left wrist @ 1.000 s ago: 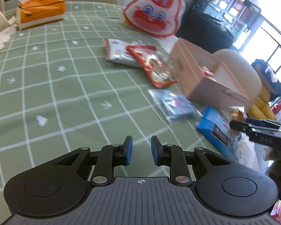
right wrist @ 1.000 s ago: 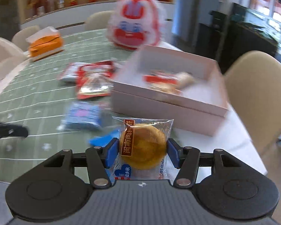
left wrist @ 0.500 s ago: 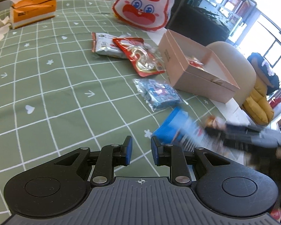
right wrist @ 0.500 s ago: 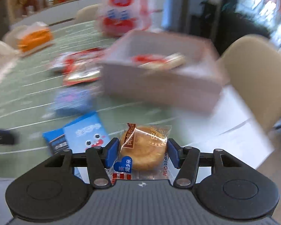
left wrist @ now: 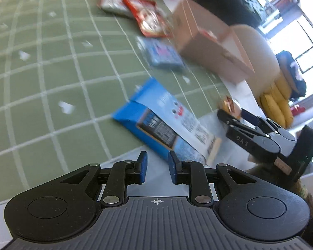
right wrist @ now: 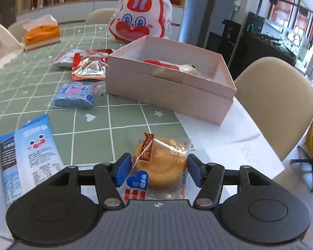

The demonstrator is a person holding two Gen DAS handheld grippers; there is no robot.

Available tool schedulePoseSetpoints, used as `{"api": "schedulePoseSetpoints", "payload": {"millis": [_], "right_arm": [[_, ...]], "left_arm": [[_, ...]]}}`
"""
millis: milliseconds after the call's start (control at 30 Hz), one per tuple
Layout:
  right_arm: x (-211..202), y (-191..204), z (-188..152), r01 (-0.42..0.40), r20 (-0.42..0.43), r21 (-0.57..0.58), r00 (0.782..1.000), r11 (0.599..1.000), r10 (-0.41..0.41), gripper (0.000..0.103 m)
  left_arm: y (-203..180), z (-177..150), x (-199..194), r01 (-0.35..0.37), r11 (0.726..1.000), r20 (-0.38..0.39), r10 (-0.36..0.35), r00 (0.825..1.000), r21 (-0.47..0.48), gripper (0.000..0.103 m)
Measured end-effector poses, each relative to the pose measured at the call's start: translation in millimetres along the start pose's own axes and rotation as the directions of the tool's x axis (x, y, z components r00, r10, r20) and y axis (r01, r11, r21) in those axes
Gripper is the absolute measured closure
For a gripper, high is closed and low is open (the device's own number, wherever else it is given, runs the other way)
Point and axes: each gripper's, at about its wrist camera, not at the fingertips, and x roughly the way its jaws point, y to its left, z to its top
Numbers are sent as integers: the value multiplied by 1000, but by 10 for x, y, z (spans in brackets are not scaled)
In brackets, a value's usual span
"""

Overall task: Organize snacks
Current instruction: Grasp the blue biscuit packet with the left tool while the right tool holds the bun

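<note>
Currently the right claw [right wrist: 159,169] is clamped on the wrapped round pastry [right wrist: 161,162], low over the near edge of the surface [right wrist: 89,133]. The left claw [left wrist: 157,167] is empty, its pads slightly parted, just short of the blue snack pack [left wrist: 156,123]. The pink box [right wrist: 171,83] sits further back with snacks inside; the blue candy bag [right wrist: 75,95] and red packets [right wrist: 88,65] lie to its left.

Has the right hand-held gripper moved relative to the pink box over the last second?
Yes. The right hand-held gripper, shut on the pastry, has backed away from the pink box, which now sits farther ahead.
</note>
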Motion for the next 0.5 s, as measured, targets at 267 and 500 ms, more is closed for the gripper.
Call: {"api": "schedulePoseSetpoints", "payload": {"millis": [267,500], "right_arm": [[-243,400,-145,-205,2,-25,979,978,205,36],[-262,624,-139,-238,-3,-50,971,970,238,35]], "left_arm": [[-174,457,169,-127,986,126,113,986,109,67],[-227,561,106,-200,958,196,160,968,207,67]]}}
